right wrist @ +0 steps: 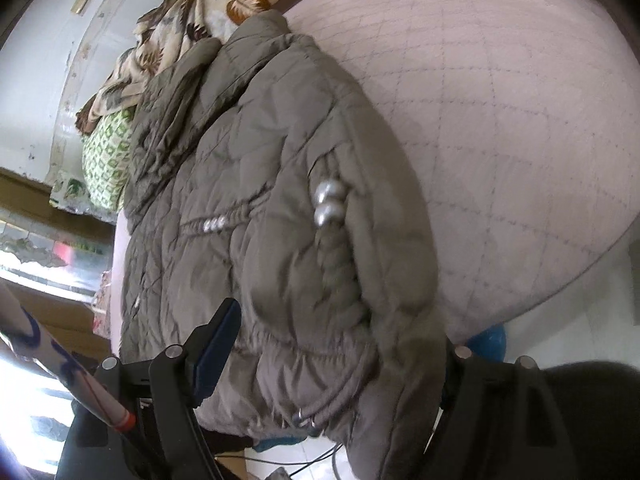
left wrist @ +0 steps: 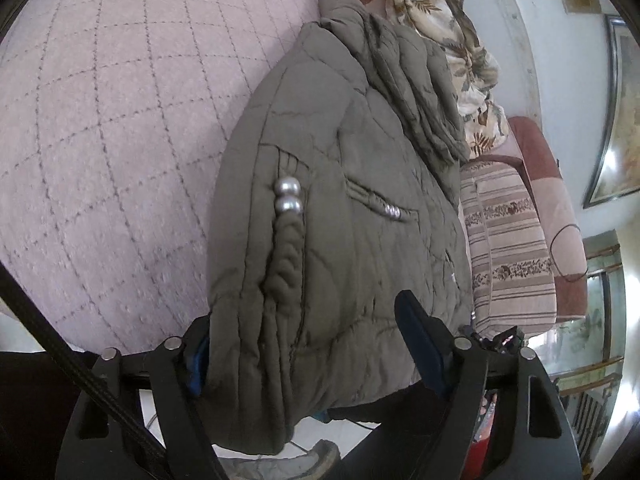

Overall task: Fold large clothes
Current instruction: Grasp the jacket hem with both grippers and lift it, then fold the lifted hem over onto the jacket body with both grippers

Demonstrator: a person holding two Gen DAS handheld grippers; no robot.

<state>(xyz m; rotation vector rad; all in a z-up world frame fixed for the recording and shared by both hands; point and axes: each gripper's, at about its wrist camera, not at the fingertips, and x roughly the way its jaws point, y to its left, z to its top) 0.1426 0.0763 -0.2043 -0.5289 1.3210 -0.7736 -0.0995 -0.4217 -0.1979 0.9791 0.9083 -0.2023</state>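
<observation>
A grey-olive quilted puffer jacket point(left wrist: 340, 184) with braided cords and silver beads point(left wrist: 287, 197) lies on a pink quilted bed point(left wrist: 112, 120); its hem hangs over the bed's near edge. The jacket also shows in the right wrist view point(right wrist: 260, 216). My left gripper point(left wrist: 316, 344) has its jaws wide apart, with the jacket's hem bulging between the blue-padded fingers point(left wrist: 420, 344). My right gripper point(right wrist: 332, 360) likewise stands wide, one finger point(right wrist: 216, 344) left of the hem and the other hidden behind the fabric. Whether either one pinches cloth is not visible.
A leaf-print cloth point(left wrist: 452, 40) and a green patterned pillow point(right wrist: 108, 160) lie at the head of the bed. A striped folded fabric point(left wrist: 508, 240) and a maroon cushion point(left wrist: 552, 200) sit beside the jacket. White tiled floor point(right wrist: 560, 328) lies below the bed's edge.
</observation>
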